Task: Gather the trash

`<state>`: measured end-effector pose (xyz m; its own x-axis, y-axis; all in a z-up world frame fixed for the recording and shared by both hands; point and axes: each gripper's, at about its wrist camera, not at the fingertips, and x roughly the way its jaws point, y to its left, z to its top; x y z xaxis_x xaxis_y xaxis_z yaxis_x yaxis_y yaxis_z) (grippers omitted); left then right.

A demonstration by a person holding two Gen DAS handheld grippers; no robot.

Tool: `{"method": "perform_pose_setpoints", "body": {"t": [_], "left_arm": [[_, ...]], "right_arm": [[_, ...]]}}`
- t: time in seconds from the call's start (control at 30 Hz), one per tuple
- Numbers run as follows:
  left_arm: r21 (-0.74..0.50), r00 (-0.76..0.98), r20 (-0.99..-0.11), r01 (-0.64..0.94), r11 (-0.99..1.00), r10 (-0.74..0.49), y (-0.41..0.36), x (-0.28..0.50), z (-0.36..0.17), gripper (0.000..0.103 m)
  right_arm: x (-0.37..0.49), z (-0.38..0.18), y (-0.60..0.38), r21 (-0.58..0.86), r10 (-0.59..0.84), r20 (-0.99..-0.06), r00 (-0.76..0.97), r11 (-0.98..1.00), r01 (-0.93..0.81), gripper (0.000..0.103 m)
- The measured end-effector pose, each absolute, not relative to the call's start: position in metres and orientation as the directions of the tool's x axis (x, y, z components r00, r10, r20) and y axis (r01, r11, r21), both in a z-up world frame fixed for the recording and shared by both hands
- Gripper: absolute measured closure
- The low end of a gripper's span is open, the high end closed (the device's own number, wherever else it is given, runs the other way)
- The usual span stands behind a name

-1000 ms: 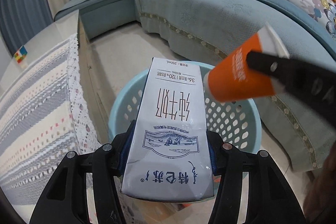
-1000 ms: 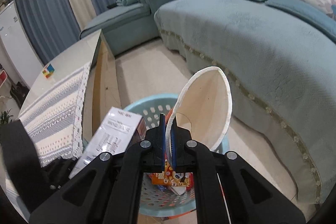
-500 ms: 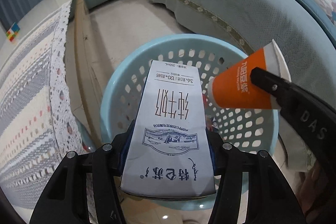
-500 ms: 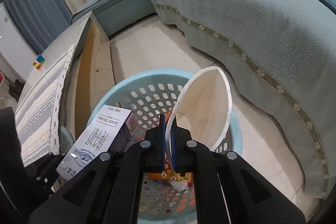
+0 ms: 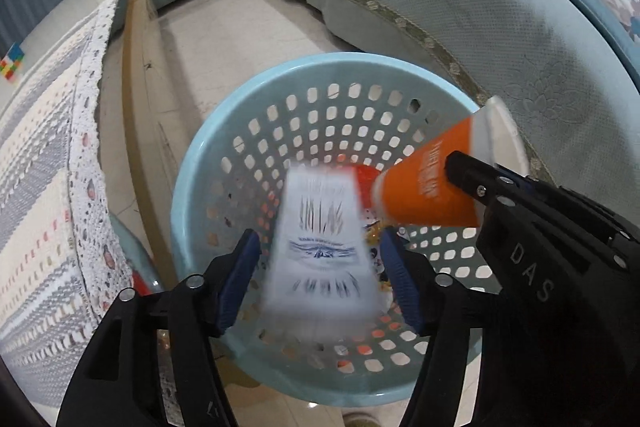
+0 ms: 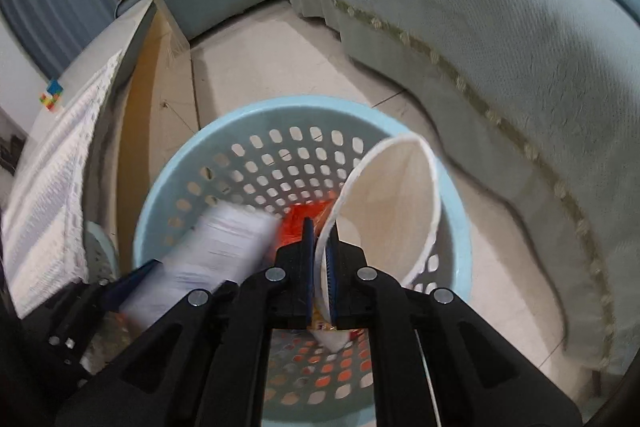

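Observation:
A light blue perforated basket (image 5: 224, 155) stands on the floor below both grippers; it also shows in the right wrist view (image 6: 160, 195). My left gripper (image 5: 320, 267) is open, and a white milk carton (image 5: 322, 247) is blurred between its spread fingers, falling into the basket. The carton also shows in the right wrist view (image 6: 212, 251). My right gripper (image 6: 319, 255) is shut on the rim of an orange paper cup (image 6: 392, 203), held over the basket. The cup also shows in the left wrist view (image 5: 432, 187). Orange and white trash (image 6: 300, 219) lies in the basket's bottom.
A teal sofa (image 5: 460, 7) runs along the right and back. A low table with a striped lace cloth (image 5: 44, 163) stands close on the left, with a puzzle cube (image 5: 11, 61) on it. Beige tile floor (image 5: 224, 27) lies between them.
My left gripper has opened and let go of the milk carton, which now drops into the basket. Both grippers have moved closer over the basket. The right gripper still holds the cup.

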<state>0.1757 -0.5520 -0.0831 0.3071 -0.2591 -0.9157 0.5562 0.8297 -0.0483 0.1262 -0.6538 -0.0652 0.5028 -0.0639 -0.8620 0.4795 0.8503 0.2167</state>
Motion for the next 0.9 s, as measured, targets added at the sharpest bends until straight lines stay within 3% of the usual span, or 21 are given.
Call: {"method": "perform_pose_setpoints", "body": {"t": [0.23, 0.3, 0.37, 0.6, 0.67, 0.73, 0.9], "left_arm": [[-0.057, 0.330, -0.901, 0.554, 0.831, -0.282, -0.545, 0.172, -0.075, 0.037], [-0.051, 0.359, -0.888, 0.545, 0.837, -0.288, -0.541, 0.170, -0.068, 0.030], [-0.043, 0.392, -0.872, 0.532, 0.846, -0.291, -0.537, 0.167, -0.061, 0.026], [-0.075, 0.461, -0.824, 0.488, 0.869, -0.330, -0.499, 0.150, -0.016, 0.025], [-0.040, 0.529, -0.782, 0.485, 0.873, -0.329, -0.478, 0.139, 0.008, 0.018], [0.017, 0.626, -0.709, 0.476, 0.879, -0.325, -0.456, 0.125, 0.033, 0.012], [0.043, 0.757, -0.575, 0.405, 0.913, -0.309, -0.394, 0.100, 0.087, 0.008]], "right_arm": [[0.119, -0.050, -0.662, 0.253, -0.070, -0.850, 0.522, 0.816, 0.520, 0.097], [0.117, -0.044, -0.663, 0.272, -0.059, -0.844, 0.533, 0.810, 0.520, 0.088], [0.116, -0.038, -0.663, 0.271, -0.064, -0.840, 0.539, 0.811, 0.518, 0.072], [0.107, 0.004, -0.647, 0.275, -0.094, -0.798, 0.595, 0.821, 0.499, 0.051], [0.103, 0.023, -0.636, 0.290, -0.100, -0.768, 0.632, 0.826, 0.483, 0.027], [0.097, 0.048, -0.619, 0.301, -0.109, -0.718, 0.688, 0.842, 0.447, 0.011], [0.072, 0.101, -0.554, 0.241, -0.163, -0.571, 0.804, 0.903, 0.355, 0.008]]}}
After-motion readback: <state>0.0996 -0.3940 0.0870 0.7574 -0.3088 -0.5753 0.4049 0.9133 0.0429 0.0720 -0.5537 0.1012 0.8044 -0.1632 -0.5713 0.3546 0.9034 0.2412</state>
